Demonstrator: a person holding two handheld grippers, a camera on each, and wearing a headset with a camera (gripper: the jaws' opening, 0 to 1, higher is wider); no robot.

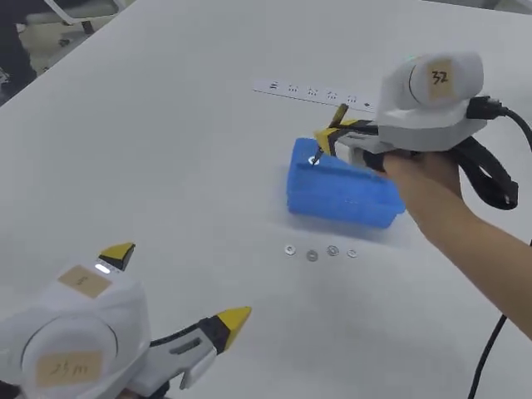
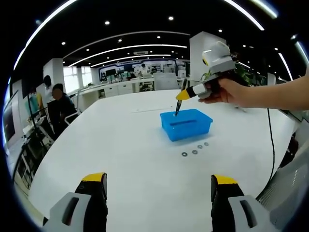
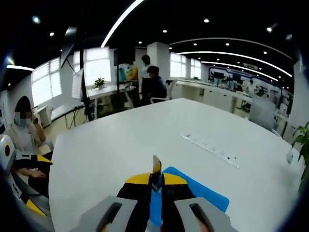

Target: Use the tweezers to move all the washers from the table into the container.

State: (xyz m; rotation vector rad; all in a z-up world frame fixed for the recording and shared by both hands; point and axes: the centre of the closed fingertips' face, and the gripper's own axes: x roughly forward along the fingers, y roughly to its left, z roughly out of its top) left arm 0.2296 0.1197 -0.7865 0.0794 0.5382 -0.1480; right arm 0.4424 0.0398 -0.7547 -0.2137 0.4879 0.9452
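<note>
Right tool (image 1: 327, 138) clamped on tweezers (image 1: 317, 153), tip above container (image 1: 349, 198) at its 10 o'clock rim. Four washers (image 1: 312, 255) lay in row at container's 6 o'clock. Left tool (image 1: 174, 284) jaws apart, 7 o'clock, bare tabletop (image 1: 166, 150) between.

Blue open container (image 1: 349, 199); four washers (image 1: 320, 252) in row near it; tweezers (image 1: 328, 137) tip down over container's end.

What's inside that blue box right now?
The tweezers, held in the right gripper, reach over the blue box rim with what looks like a washer at their tip. The box's own walls hide its floor, so any washers already inside cannot be seen.
</note>
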